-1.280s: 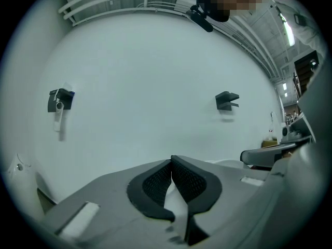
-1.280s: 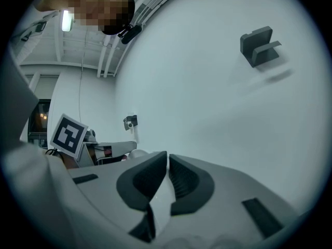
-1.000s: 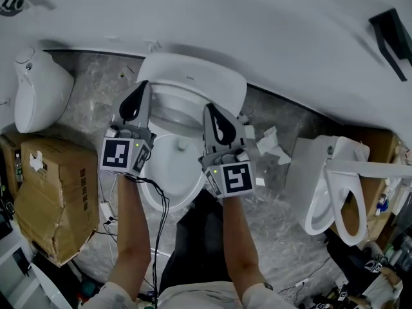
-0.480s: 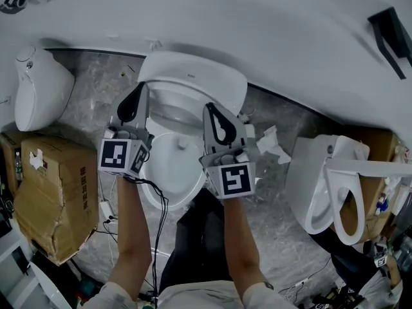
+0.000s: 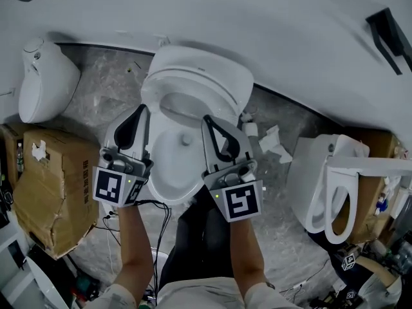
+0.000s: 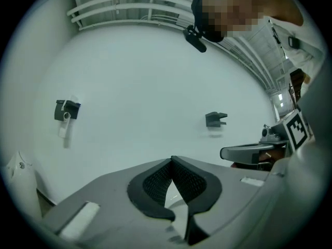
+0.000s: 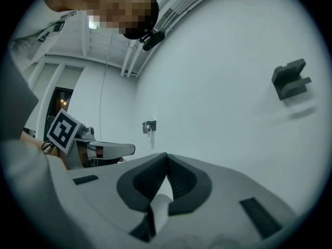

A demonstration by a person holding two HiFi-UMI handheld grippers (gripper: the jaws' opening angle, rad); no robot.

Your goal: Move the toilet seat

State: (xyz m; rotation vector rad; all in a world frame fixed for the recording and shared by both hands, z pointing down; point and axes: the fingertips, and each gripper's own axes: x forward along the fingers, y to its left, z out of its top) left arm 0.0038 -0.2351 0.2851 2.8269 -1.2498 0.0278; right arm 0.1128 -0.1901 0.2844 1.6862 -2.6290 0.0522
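Toilet seat is in the middle of my head view. It is a white ring tipped up at the back of the bowl, close to the wall. My left gripper and my right gripper reach in over the bowl, one at each side. Their tips are by the seat's front edge, but I cannot tell if they touch it. Both pairs of fingers are squeezed tight together and grab nothing.

The floor is grey stone with pale swirls, and the wall is plain white. A second toilet stands to the left, near a dented cardboard box. A third toilet stands to the right, and crumpled paper lies between it and mine. A black cable hangs below my left gripper.

My two gripper views look along the shut fingers at the white wall. They show a small black bracket on it. Only the head view shows the seat and the floor.
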